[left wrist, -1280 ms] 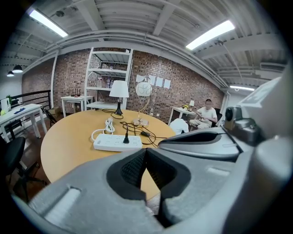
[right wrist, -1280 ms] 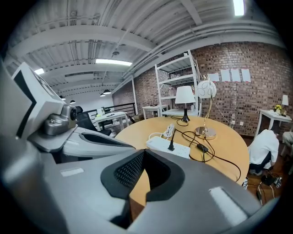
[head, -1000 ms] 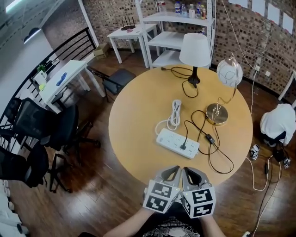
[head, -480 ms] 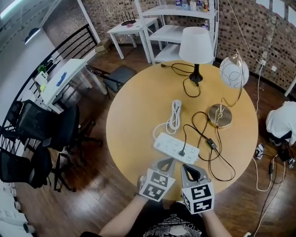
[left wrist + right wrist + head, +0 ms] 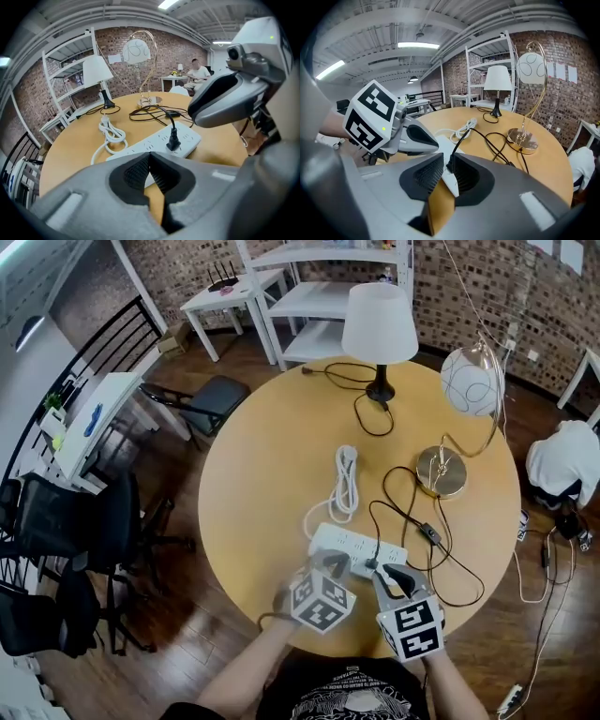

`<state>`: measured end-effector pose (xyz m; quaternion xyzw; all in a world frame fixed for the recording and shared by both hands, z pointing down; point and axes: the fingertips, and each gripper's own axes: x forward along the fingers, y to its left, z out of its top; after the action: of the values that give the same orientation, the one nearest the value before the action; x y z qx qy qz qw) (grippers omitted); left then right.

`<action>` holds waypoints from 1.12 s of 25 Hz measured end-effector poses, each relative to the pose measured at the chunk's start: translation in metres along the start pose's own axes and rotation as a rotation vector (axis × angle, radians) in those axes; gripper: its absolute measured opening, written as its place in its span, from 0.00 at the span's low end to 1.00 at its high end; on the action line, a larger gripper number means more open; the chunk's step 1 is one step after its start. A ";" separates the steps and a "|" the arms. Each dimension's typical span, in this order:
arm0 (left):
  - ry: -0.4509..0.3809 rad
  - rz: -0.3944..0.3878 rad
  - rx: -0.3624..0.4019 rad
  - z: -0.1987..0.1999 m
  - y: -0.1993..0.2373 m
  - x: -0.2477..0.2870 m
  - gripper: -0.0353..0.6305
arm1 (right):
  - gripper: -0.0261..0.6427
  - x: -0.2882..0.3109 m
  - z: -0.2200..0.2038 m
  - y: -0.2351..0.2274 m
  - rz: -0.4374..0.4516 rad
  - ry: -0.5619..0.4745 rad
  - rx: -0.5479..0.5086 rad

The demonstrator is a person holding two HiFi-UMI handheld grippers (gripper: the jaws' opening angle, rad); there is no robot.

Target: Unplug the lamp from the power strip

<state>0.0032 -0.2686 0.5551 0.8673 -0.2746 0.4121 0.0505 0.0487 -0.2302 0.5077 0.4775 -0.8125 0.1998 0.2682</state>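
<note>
A white power strip (image 5: 358, 547) lies on the round wooden table (image 5: 262, 456) with a black plug (image 5: 372, 562) in its near end. The plug's cord runs past an inline switch (image 5: 427, 532) to the gold lamp (image 5: 441, 471) with the globe shade. My left gripper (image 5: 324, 564) hovers at the strip's near edge, shut and empty. My right gripper (image 5: 390, 576) sits just right of the plug; its jaws have just been opening. In the right gripper view the plug (image 5: 450, 162) shows in the gap at the tips, with neither pad pressing on it.
A white-shade lamp (image 5: 380, 322) stands at the table's far side, its cord loose. The strip's own white cord (image 5: 343, 484) lies bundled behind it. A person in white (image 5: 562, 478) crouches to the right. A shelf unit (image 5: 314, 296) and chairs (image 5: 75, 521) surround the table.
Both grippers moved forward from the table's near edge to the power strip. The right gripper's jaws went from shut to open. The left gripper rolled.
</note>
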 end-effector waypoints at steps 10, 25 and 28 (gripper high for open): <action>0.032 -0.097 0.130 -0.007 0.004 0.025 0.06 | 0.19 0.025 -0.009 -0.006 0.024 0.131 -0.076; 0.106 -0.193 0.106 -0.009 0.002 0.027 0.06 | 0.21 0.049 -0.020 -0.002 0.121 0.274 -0.254; 0.116 -0.195 0.123 -0.005 0.000 0.027 0.06 | 0.15 0.055 -0.020 -0.001 0.129 0.286 -0.289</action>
<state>0.0132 -0.2790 0.5787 0.8660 -0.1599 0.4708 0.0530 0.0328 -0.2554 0.5579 0.3482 -0.8152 0.1637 0.4330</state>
